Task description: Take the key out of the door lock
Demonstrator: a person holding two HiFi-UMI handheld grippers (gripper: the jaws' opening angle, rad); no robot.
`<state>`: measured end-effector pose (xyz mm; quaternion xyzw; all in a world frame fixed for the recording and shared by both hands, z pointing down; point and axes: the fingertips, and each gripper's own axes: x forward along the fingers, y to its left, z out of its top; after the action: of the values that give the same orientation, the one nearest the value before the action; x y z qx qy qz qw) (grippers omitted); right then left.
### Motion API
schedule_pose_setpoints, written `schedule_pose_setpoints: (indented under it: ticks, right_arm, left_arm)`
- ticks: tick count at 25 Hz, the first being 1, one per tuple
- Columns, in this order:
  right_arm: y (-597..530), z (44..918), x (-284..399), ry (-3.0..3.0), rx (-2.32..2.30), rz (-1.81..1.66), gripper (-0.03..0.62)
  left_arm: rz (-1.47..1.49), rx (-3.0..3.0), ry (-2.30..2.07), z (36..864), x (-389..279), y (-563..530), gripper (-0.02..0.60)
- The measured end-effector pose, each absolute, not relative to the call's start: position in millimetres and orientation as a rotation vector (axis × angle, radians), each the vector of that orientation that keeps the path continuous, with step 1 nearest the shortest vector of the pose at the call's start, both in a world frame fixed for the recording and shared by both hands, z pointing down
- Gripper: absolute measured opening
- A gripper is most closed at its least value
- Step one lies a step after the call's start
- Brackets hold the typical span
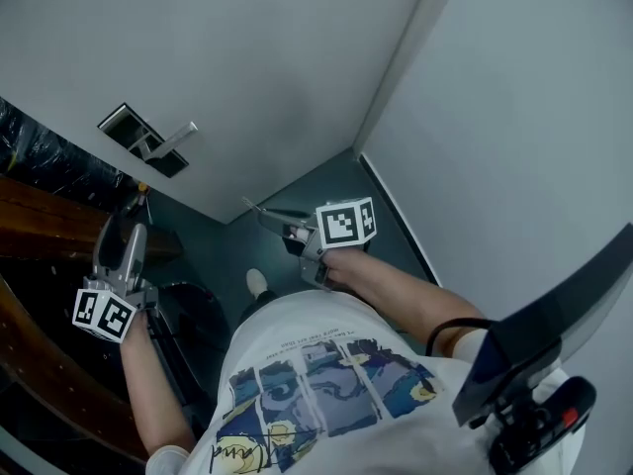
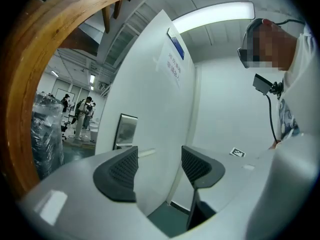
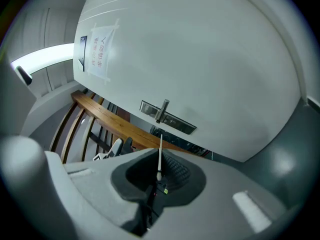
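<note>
Basically done I'd say: right gripper (image 3: 159, 173) is clamped on the key (image 3: 160, 154), well clear of the lock (image 3: 167, 117), while left gripper (image 2: 159, 166) hangs with jaws apart, empty.

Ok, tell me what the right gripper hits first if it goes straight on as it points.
Probably the white door, right by its lever handle: the right gripper, shut on the key, aims there. How far off is unclear.

Jaws of left hand-held gripper (image 2: 159, 166) apart, empty; white door (image 2: 150, 99), lock plate (image 2: 126, 130) beyond; wooden rail (image 2: 27, 84) at left.
</note>
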<state>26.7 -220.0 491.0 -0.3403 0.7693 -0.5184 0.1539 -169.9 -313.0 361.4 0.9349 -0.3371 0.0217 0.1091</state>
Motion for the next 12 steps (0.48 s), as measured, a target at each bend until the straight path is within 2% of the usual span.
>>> schedule_pose_setpoints:
  ticks: [12]
  right_arm:
    - [-129.2,458.2,71.6,2.508,-0.995,-1.239,0.025]
  left_arm:
    - [0.137,2.616,-0.917,405.9,-100.6,-144.5,0.187]
